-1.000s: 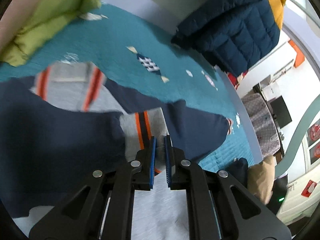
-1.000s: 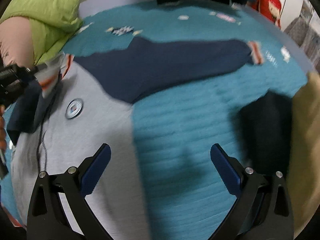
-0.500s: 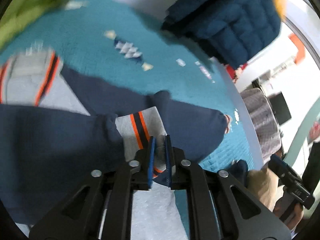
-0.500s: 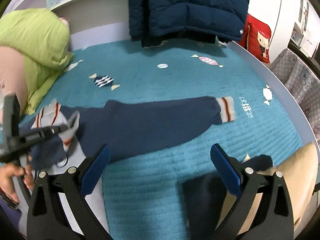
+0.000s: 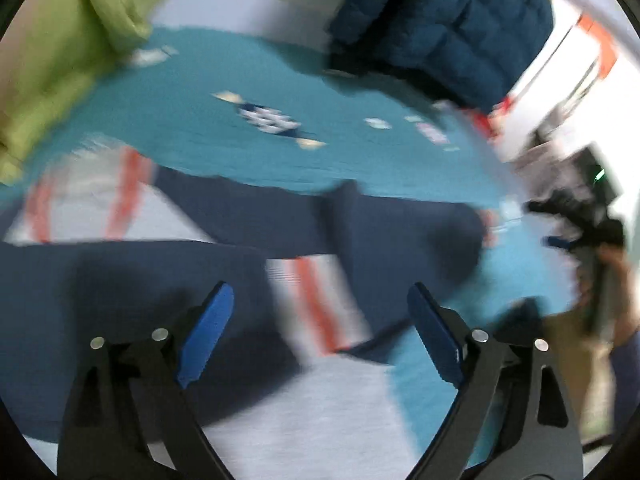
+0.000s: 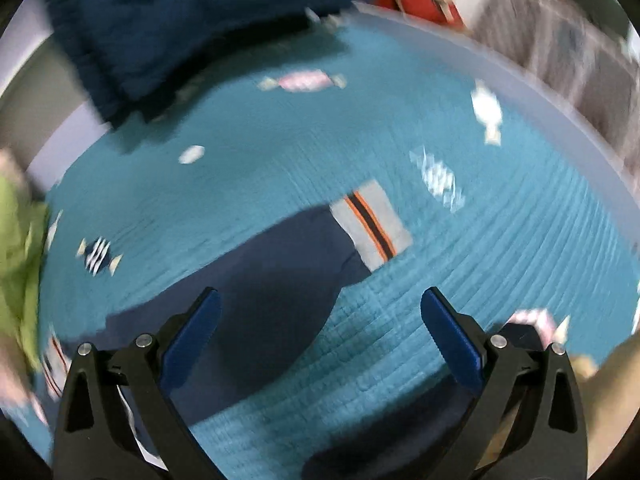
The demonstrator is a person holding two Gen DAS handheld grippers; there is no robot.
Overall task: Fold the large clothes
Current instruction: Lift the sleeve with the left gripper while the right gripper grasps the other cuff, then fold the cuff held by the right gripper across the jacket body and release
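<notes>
Teal quilted bedding [image 6: 304, 168] printed with candy shapes covers the bed and fills both views, though both are smeared by motion. One garment is being folded: a sweatshirt [image 5: 280, 432] with a grey body and navy sleeves. I count two sleeves. One lies folded across the grey body just beyond the left gripper [image 5: 320, 328], with its orange-striped grey cuff [image 5: 316, 304] between and slightly ahead of the blue pads. The other sleeve [image 6: 272, 276] stretches out flat on the bedding ahead of the right gripper [image 6: 320, 340], ending in a second striped cuff [image 6: 372, 224] further out, above the right-hand pad.

The left gripper's jaws are opening, and the cuff lies under the gap, free of both pads, so it looks let go. The right gripper's jaws stand wide apart with nothing between them but sleeve and bedding below.

Judging by how it drapes, the sweatshirt is soft, limp and fairly light, with thick knit that should not slip from the pads. It will sag wherever it is unsupported, so the ribbed cuff looks the firmest place to pinch the outstretched sleeve.

Further out lie one navy puffer jacket [image 5: 440, 24] and one green padded bundle [image 5: 80, 40].
</notes>
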